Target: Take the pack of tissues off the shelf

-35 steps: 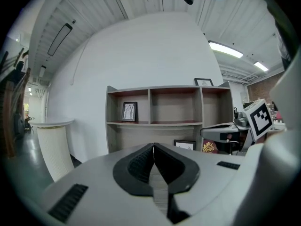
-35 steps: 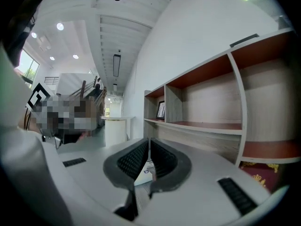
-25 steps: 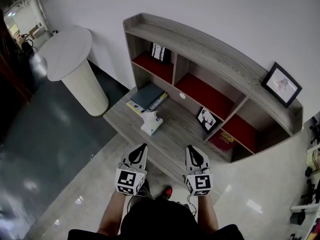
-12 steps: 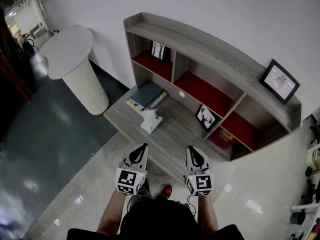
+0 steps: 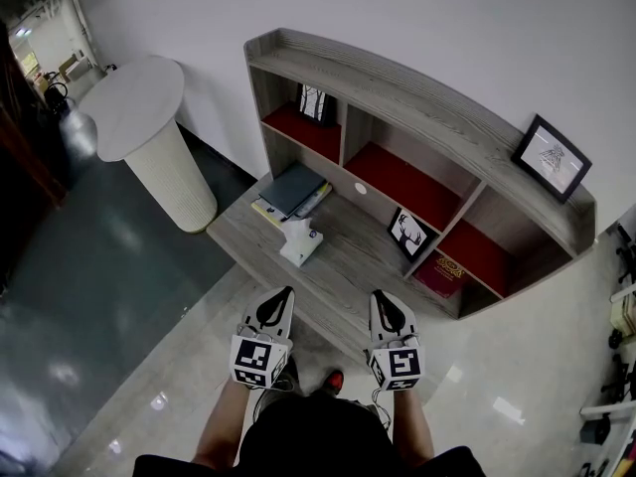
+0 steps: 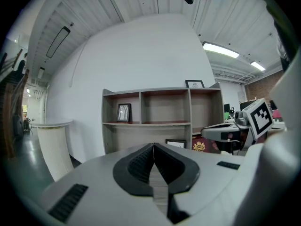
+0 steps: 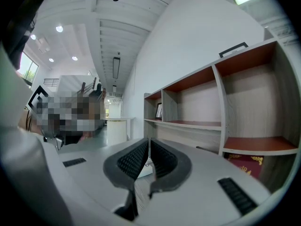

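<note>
Holding still, left hand-held gripper and right hand-held gripper stay closed and empty.

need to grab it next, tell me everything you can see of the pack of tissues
The pack of tissues is a white pack with a tissue poking up from its top; its wrapping is too small to make out. It lies on the grey wooden lower ledge of the shelf, close to the stack of books; whether they touch is unclear.
</note>
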{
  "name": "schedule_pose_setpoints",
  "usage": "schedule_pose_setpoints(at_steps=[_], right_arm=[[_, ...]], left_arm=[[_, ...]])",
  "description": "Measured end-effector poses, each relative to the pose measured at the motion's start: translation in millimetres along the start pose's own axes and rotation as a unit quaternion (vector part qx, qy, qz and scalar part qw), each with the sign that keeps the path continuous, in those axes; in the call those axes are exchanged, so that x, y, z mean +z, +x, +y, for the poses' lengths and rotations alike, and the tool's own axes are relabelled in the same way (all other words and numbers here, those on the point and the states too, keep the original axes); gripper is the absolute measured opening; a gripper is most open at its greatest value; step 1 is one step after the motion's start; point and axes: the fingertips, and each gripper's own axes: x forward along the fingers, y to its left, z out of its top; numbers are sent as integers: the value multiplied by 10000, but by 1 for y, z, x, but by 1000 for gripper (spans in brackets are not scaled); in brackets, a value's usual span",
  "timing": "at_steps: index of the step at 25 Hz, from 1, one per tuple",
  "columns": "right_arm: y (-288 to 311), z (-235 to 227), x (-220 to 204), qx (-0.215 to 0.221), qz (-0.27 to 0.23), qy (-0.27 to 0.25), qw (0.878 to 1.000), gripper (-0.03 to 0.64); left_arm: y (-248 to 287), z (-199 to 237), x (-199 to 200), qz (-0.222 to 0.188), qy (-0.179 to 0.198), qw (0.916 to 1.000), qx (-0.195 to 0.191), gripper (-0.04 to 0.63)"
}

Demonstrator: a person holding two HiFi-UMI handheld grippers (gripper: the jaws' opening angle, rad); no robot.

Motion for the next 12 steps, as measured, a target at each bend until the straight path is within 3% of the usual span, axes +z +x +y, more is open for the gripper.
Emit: schedule_pose_setpoints(at_steps=[12], right_arm=[[-7,5,1,2,-3,-23,10000,40]], left_arm=[[-9,-2,1,-45,-3,10000,4,8]])
